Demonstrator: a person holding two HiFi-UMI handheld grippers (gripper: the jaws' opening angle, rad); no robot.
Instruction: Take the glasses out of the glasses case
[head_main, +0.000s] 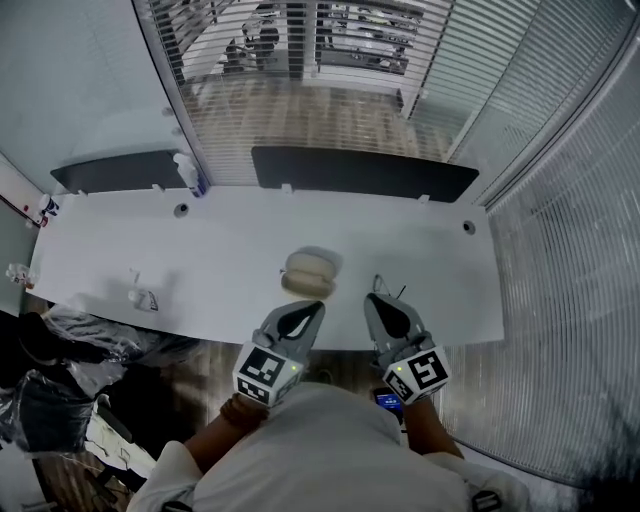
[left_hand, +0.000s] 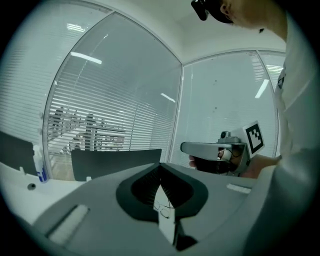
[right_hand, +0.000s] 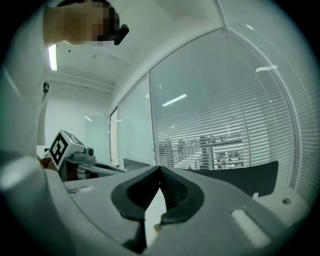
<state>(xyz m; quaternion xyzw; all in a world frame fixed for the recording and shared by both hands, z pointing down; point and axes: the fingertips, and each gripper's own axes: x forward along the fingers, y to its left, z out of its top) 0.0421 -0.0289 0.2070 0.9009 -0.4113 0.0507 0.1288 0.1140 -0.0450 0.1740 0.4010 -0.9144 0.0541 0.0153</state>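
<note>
Fingers of the left gripper (head_main: 316, 308) are pressed together on nothing, hovering at the near edge of the bench (head_main: 230, 250). Just beyond them the glasses case (head_main: 308, 273) lies closed on it. The right gripper (head_main: 377, 298) is likewise clamped empty. I'd open both, pin the base, then lever the lid. That near edge sits close to the case; bare bench spreads wide on either side.

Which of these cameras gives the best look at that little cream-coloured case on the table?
The head view: the case lies whole on the white table, with nothing covering it. The left and right gripper views look out toward the glass walls, and I cannot make it out there.
</note>
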